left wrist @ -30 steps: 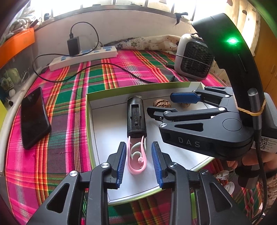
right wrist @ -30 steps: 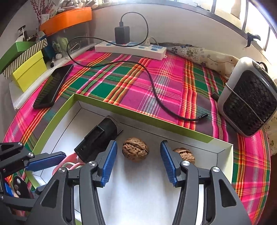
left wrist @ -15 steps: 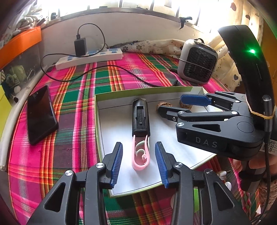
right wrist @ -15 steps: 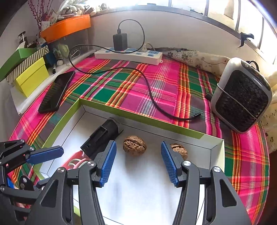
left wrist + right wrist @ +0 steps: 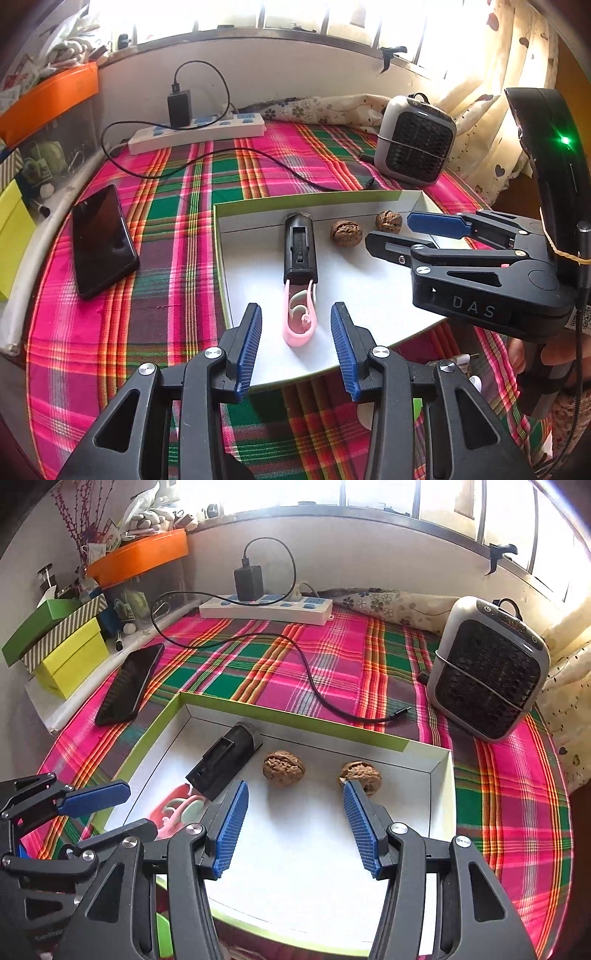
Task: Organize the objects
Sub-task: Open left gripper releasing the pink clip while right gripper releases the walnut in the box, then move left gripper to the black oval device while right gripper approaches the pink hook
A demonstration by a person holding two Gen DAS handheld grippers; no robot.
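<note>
Both grippers hover open and empty over the white box (image 5: 439, 805). The pink clip (image 5: 299, 321) lies just beyond the left gripper (image 5: 295, 347), touching the black case (image 5: 300, 243). Two walnuts (image 5: 283, 767) lie ahead of the right gripper (image 5: 295, 827); a phone (image 5: 101, 240) rests left, outside the box.

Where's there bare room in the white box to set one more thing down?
Free: the box floor in front of the two walnuts, toward the near rim. Crowded: the left side, where the black case and pink clip lie.
</note>
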